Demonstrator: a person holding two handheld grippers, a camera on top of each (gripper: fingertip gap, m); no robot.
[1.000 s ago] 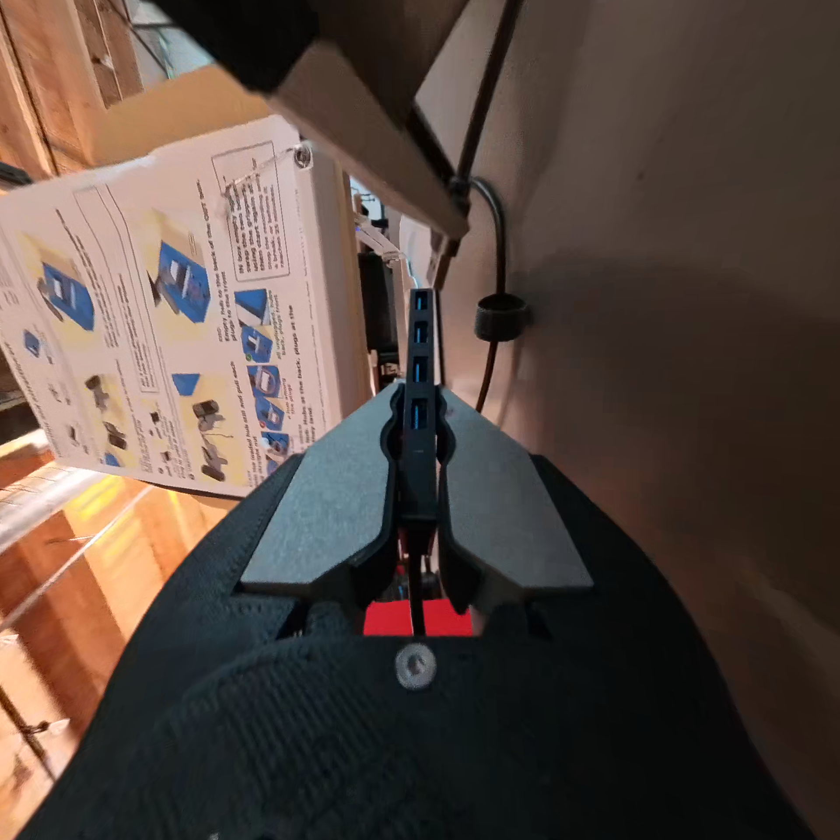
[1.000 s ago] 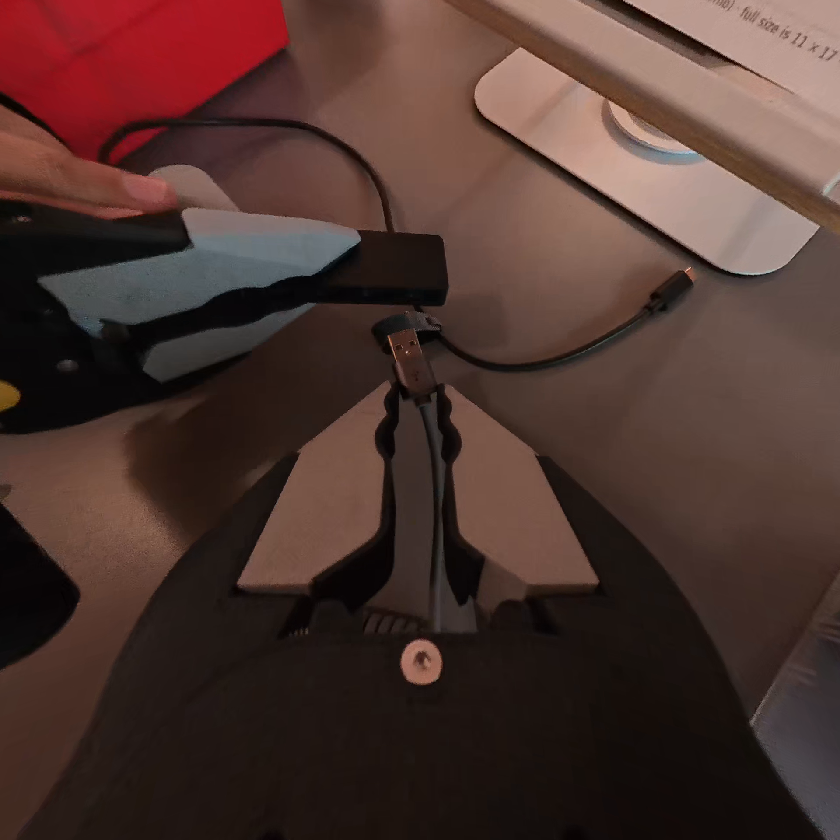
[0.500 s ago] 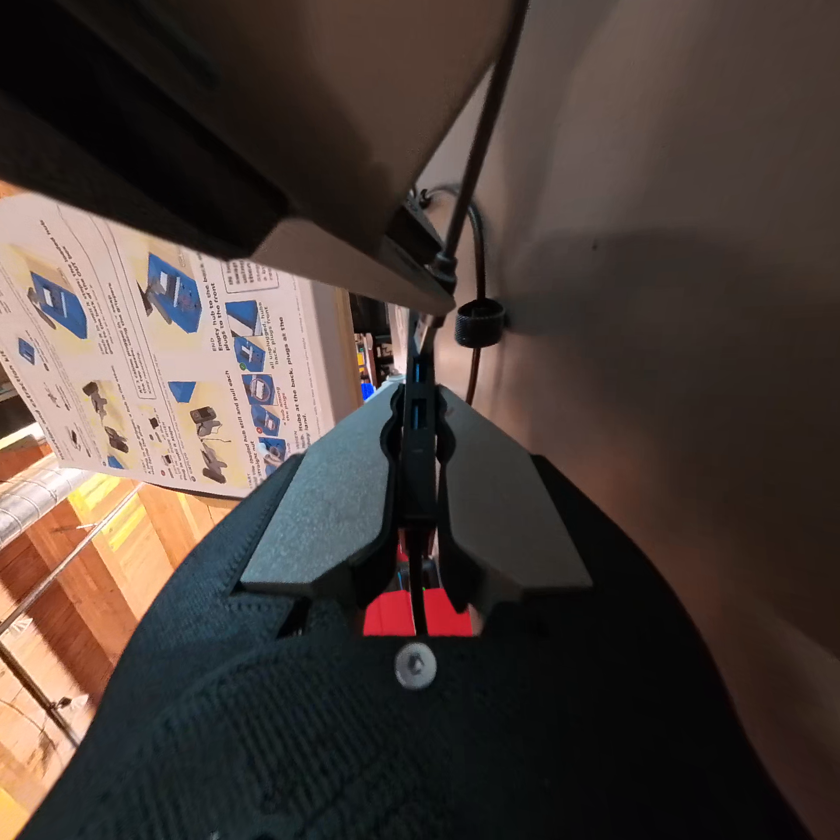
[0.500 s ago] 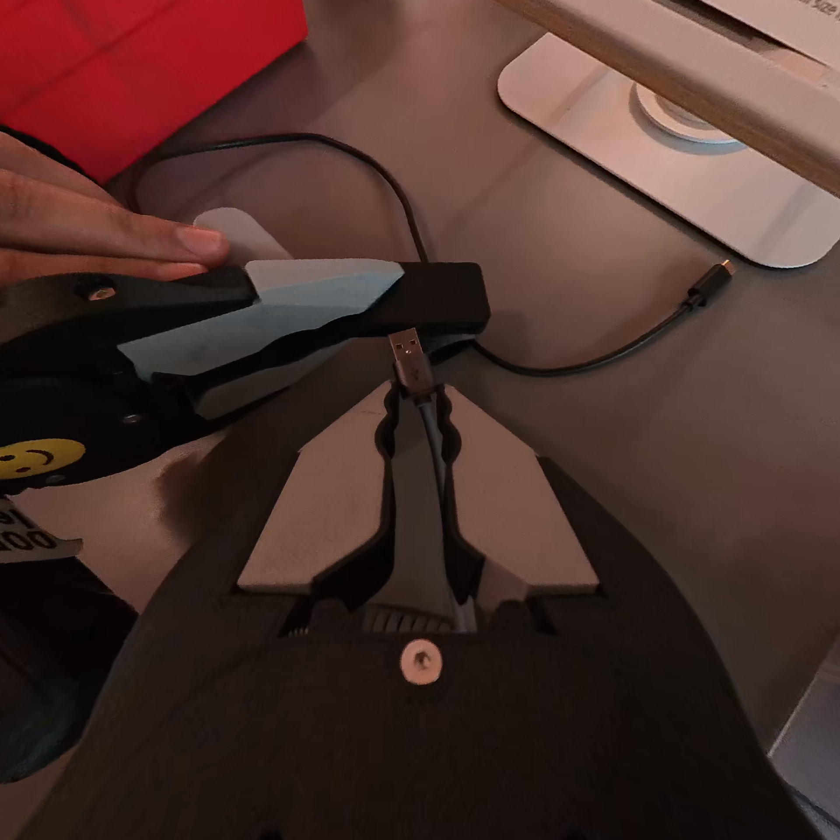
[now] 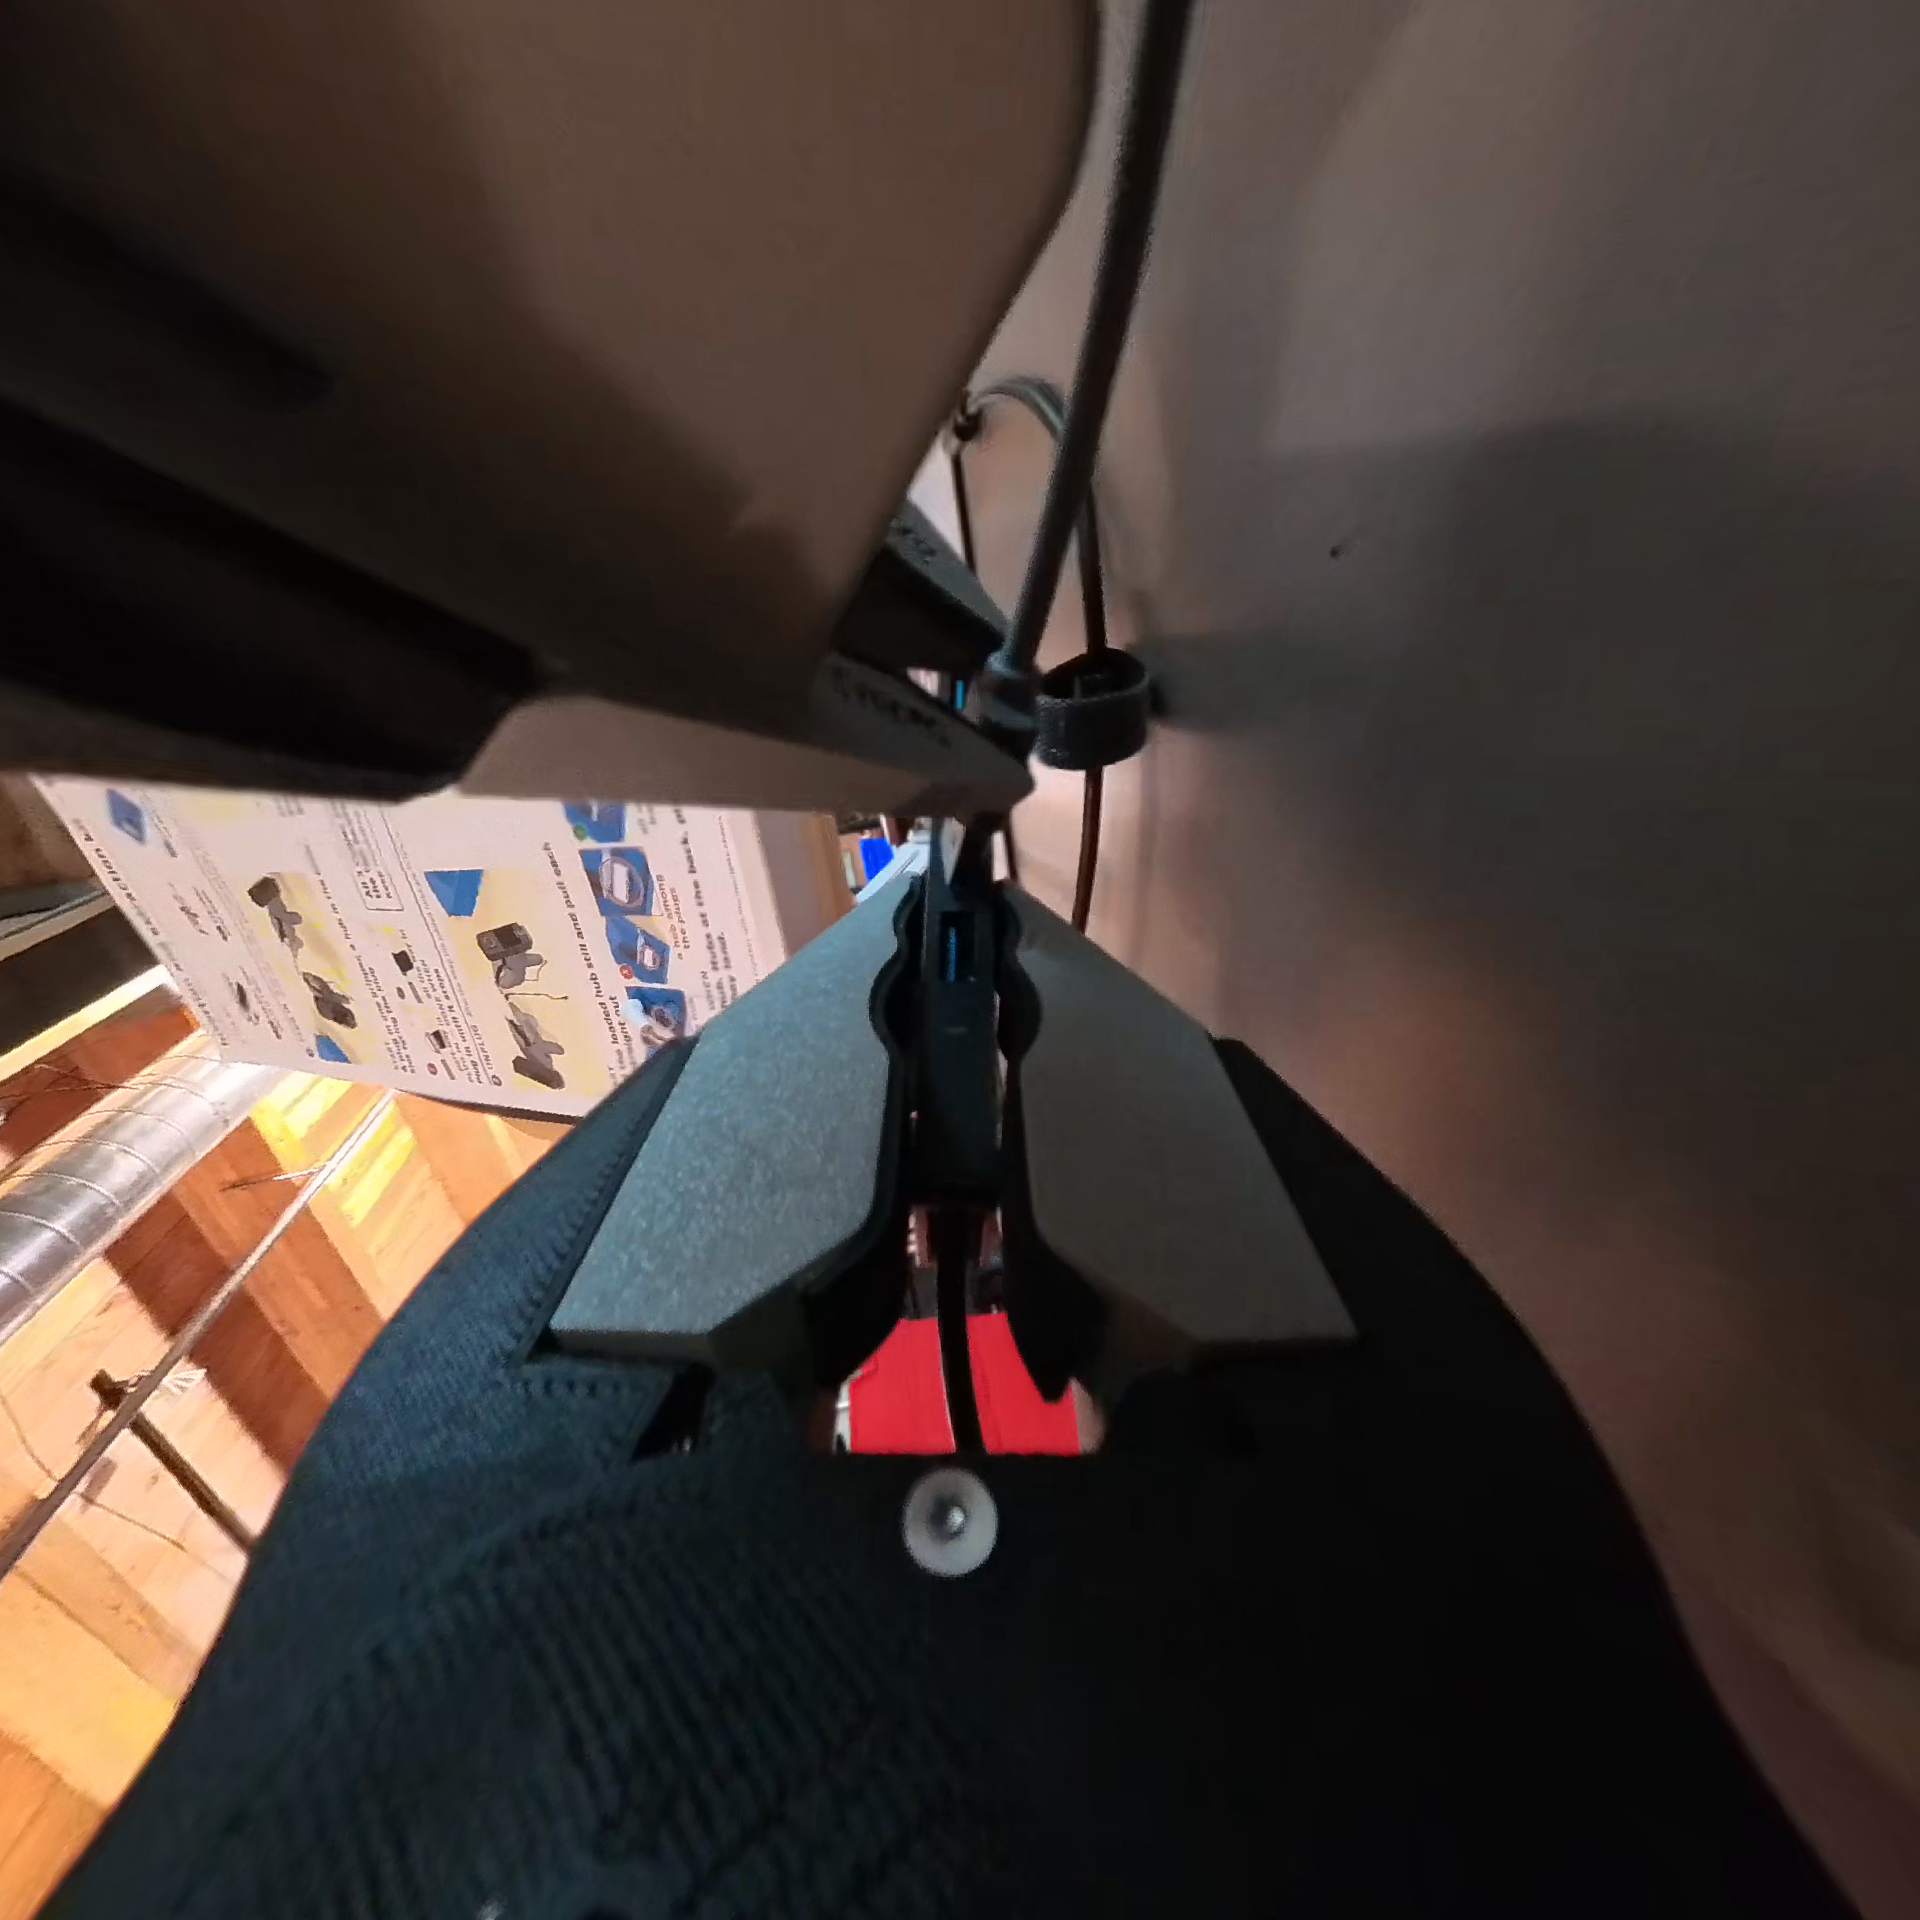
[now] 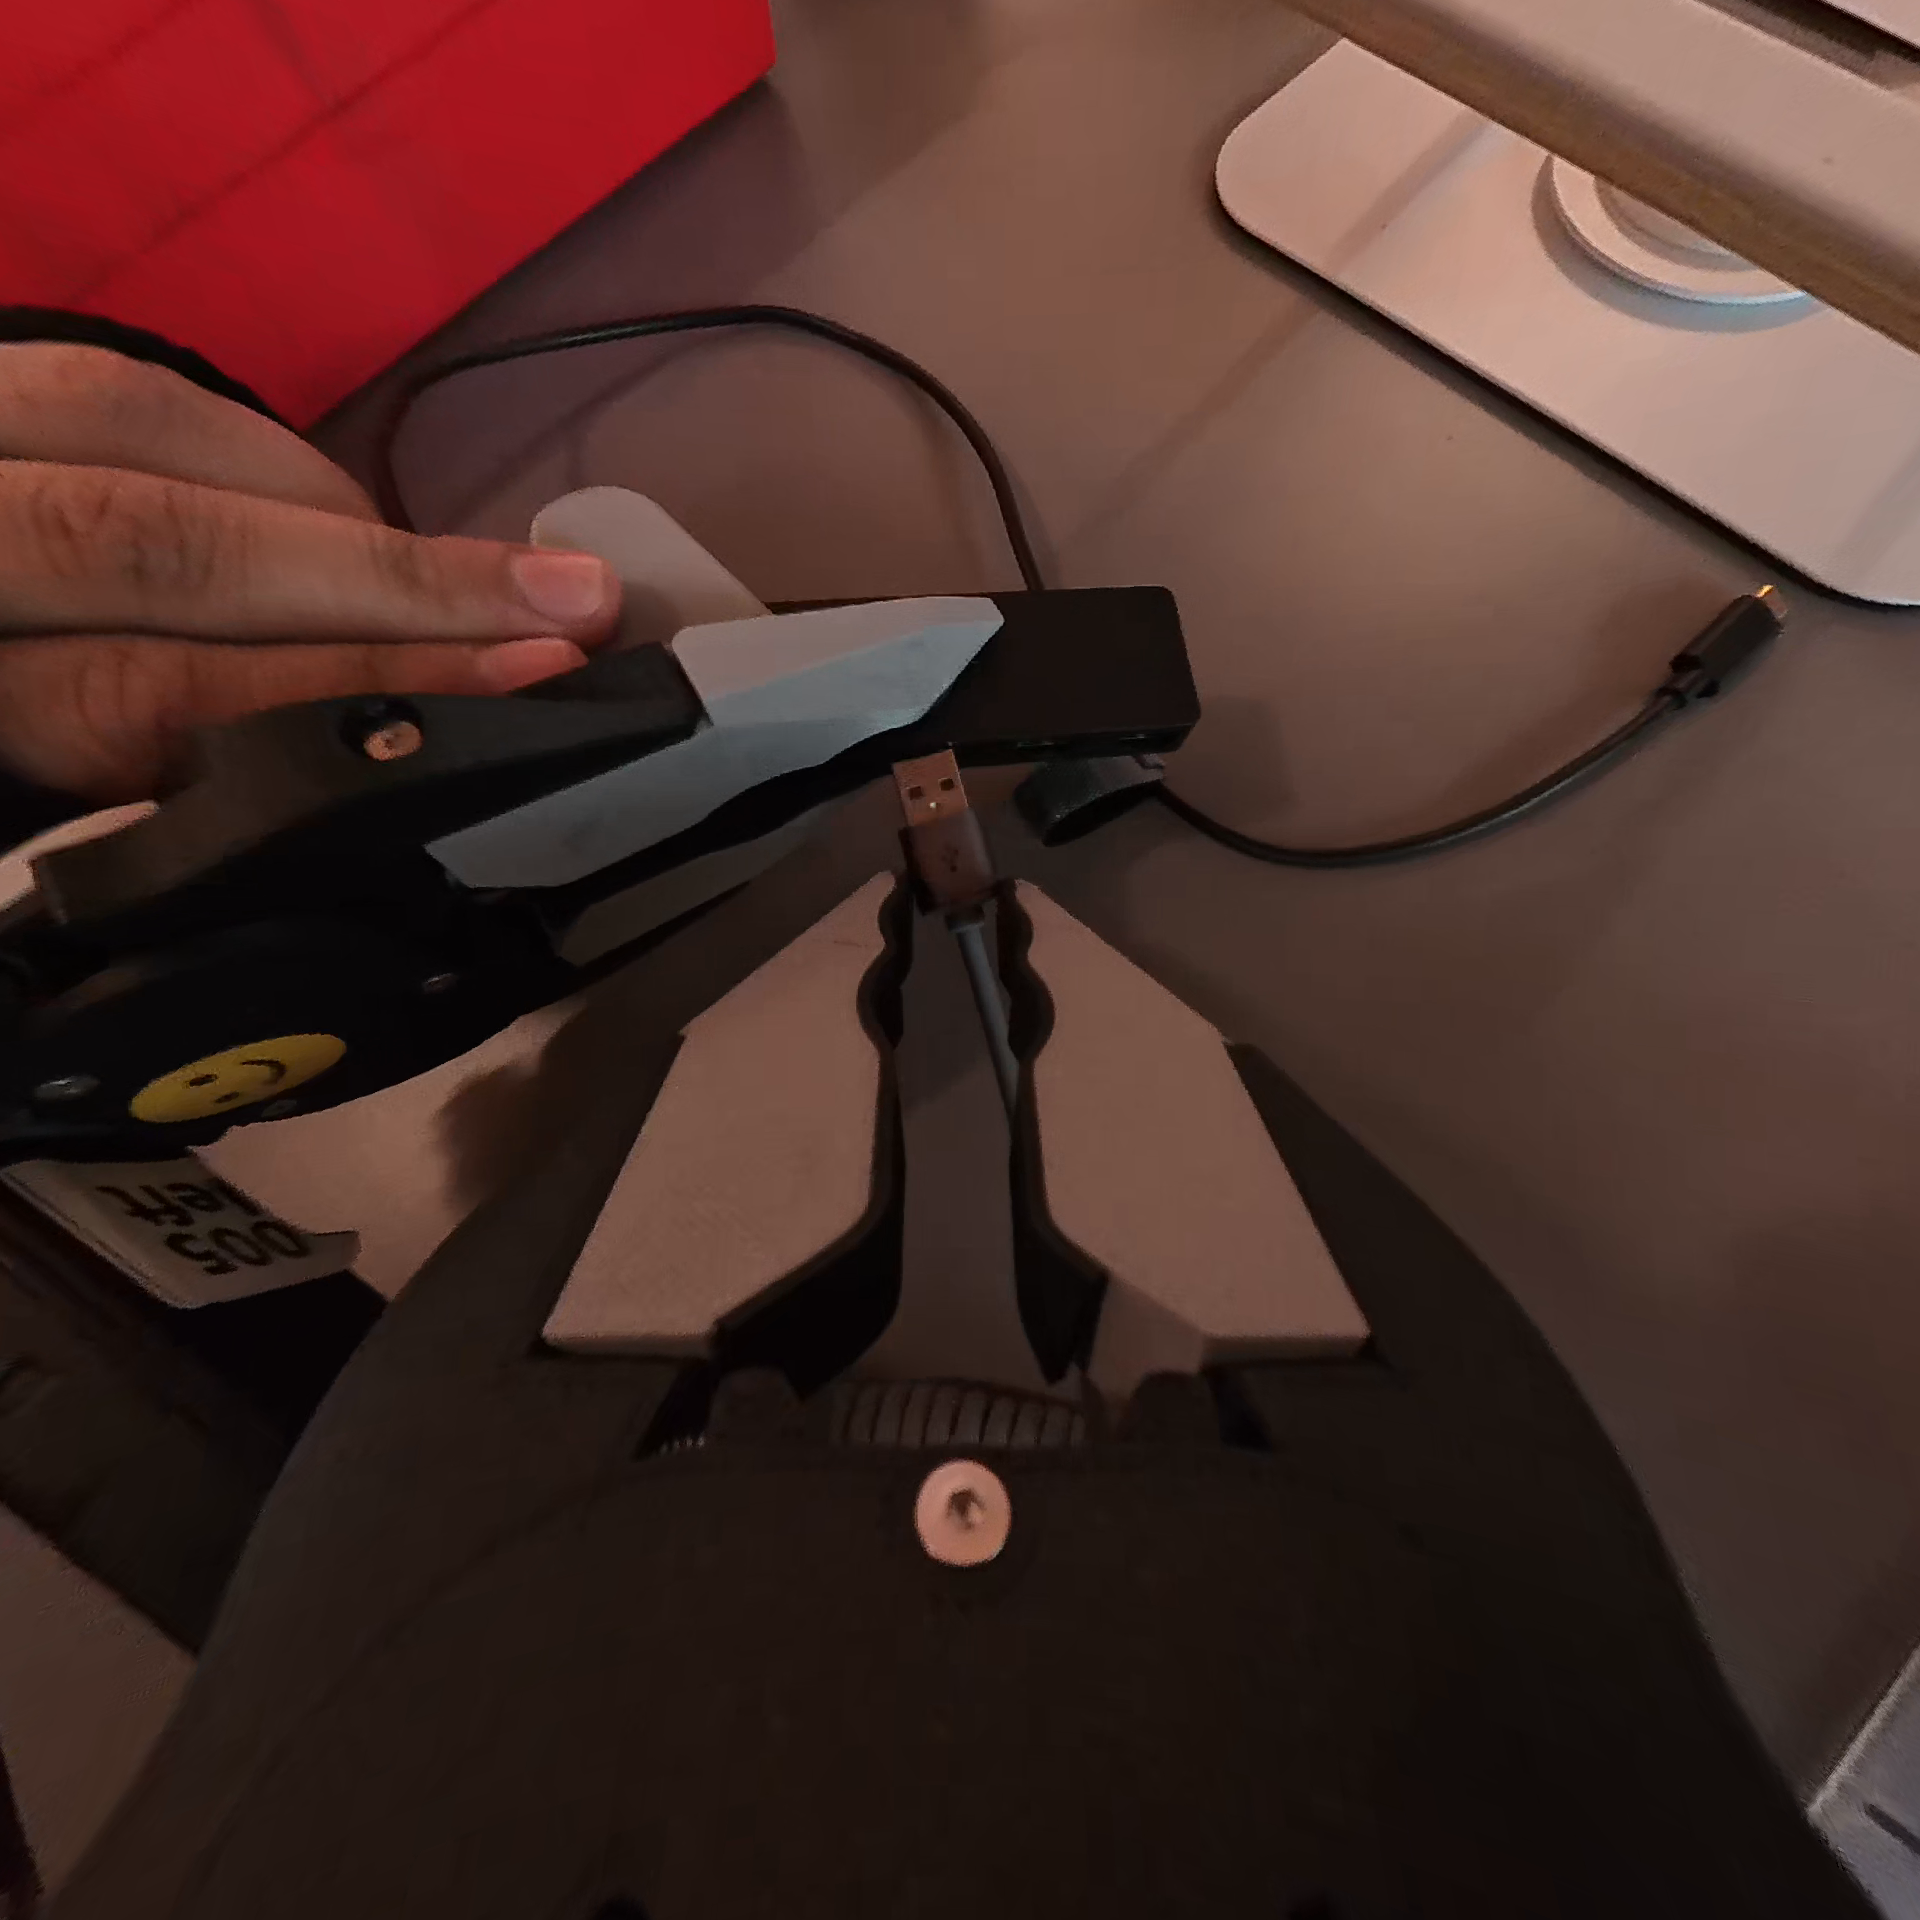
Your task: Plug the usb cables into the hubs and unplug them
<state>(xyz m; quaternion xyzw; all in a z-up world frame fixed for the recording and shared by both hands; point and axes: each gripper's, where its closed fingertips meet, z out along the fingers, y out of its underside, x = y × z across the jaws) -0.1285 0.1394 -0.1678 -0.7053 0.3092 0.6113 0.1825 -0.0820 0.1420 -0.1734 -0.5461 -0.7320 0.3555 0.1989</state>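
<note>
The left gripper [image 6: 966,665] is clenching the black hub [image 6: 1091,665] edge-on between its two fingers, lifted off the grey desk [image 6: 1455,1039]; in its own wrist view the hub [image 5: 956,997] is sitting squeezed between the jaws with a blue port facing out just past the tips. The right gripper [image 6: 951,894] is grasping the grey usb cable [image 6: 987,1018] just behind its plug [image 6: 935,821], the jaws closed on the plug's housing. The metal tip is pointing ahead of those jaws and sitting just below the hub's lower edge, not seated in a port. A person's hand [image 6: 260,582] is lying along the left gripper's body. The hub's own black lead [image 6: 1455,821] is trailing over the desk to the right of the jaws, ending in a small connector near the white stand base [image 6: 1558,343]. Bare desk is lying open to the right of the jaws; a red box [image 6: 312,156] is sitting far ahead to the left.
</note>
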